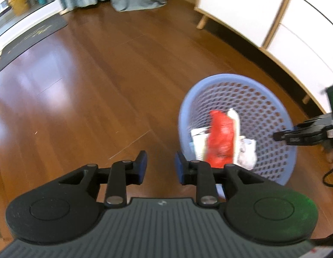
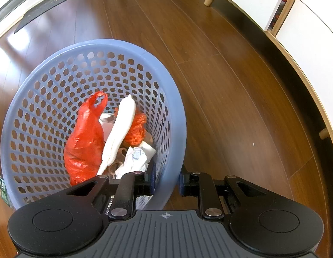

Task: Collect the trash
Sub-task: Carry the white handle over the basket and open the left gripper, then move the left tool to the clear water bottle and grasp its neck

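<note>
My right gripper (image 2: 166, 180) clamps the basket (image 2: 177, 116) rim at lower centre, trash (image 2: 84, 142) inside; my left gripper (image 1: 161, 167) is open, empty, basket to its right.

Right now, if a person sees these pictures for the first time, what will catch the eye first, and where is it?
The round blue perforated plastic basket on the brown wooden floor stands out first. Inside it, a crumpled red plastic bag leans beside a long white foam-like piece. The right gripper is clamped on the basket's near rim, while the left gripper hangs open and empty just left of the basket.
</note>
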Action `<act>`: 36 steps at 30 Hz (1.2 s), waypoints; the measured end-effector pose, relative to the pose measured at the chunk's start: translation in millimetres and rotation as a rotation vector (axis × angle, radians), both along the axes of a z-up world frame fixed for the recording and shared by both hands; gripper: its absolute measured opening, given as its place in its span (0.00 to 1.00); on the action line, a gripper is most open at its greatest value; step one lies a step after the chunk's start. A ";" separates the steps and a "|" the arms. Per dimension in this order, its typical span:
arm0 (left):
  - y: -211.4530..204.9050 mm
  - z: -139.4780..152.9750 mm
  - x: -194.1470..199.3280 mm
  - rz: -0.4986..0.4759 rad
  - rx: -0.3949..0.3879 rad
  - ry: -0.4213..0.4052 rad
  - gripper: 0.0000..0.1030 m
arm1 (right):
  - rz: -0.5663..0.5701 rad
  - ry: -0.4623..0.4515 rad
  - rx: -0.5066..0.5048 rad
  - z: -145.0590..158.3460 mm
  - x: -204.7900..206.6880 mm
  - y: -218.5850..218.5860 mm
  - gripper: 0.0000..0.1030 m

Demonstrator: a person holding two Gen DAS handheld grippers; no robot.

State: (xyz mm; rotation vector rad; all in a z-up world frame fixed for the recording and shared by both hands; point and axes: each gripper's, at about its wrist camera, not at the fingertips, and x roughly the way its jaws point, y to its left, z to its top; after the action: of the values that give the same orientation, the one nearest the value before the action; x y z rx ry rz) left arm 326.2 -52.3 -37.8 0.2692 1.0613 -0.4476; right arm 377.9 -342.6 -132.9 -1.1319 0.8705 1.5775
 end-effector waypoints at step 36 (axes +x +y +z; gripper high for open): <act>272.4 -92.3 -46.6 0.731 -0.051 0.115 0.55 | 0.033 -0.033 0.015 4.5 -6.0 -9.0 0.17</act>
State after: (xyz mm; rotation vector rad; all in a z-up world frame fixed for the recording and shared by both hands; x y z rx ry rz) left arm 279.6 220.1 -130.2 -0.1974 1.1756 0.1706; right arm 371.9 -351.6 -128.4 -1.1645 0.8208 1.5854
